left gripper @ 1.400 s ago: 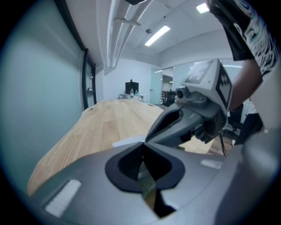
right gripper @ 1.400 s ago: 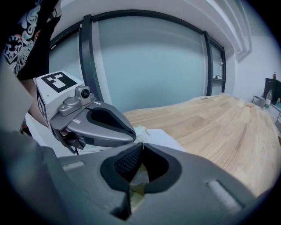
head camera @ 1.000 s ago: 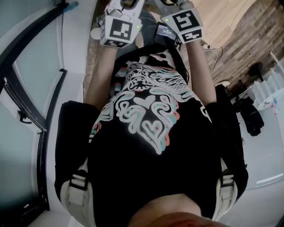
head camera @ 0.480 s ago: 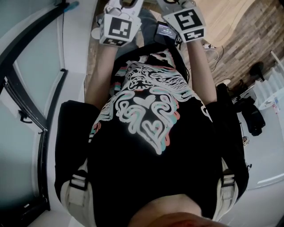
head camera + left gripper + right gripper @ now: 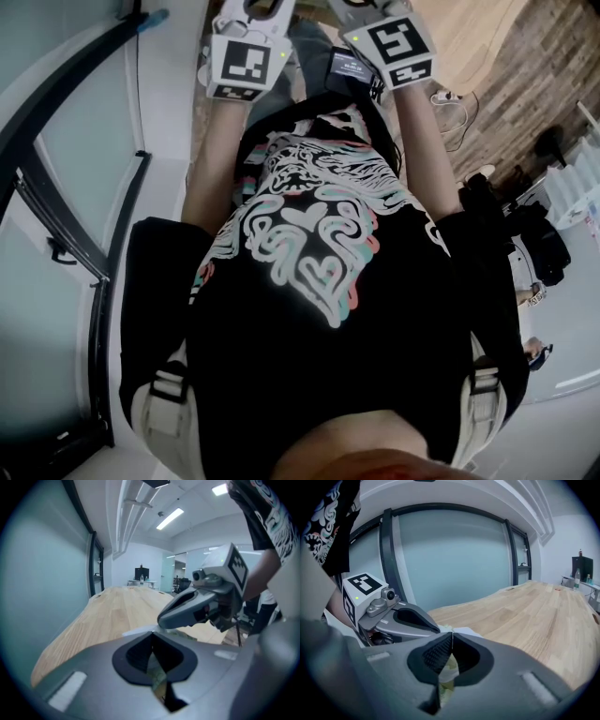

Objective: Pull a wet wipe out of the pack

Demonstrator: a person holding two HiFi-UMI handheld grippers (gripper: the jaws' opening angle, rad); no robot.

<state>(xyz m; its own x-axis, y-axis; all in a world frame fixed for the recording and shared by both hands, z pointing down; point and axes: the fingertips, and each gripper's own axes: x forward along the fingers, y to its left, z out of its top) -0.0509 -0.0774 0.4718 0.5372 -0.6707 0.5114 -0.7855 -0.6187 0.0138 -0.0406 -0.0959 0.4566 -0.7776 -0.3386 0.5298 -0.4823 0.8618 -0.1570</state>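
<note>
Wet wipe pack just beyond closed right gripper; left gripper closed too.

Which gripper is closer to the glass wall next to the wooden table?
Left. The left gripper is on the side toward the glass wall. The right gripper is farther away, with the left gripper between it and the wall.

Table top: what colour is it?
The table top is light tan wood, clearest in the right gripper view.
</note>
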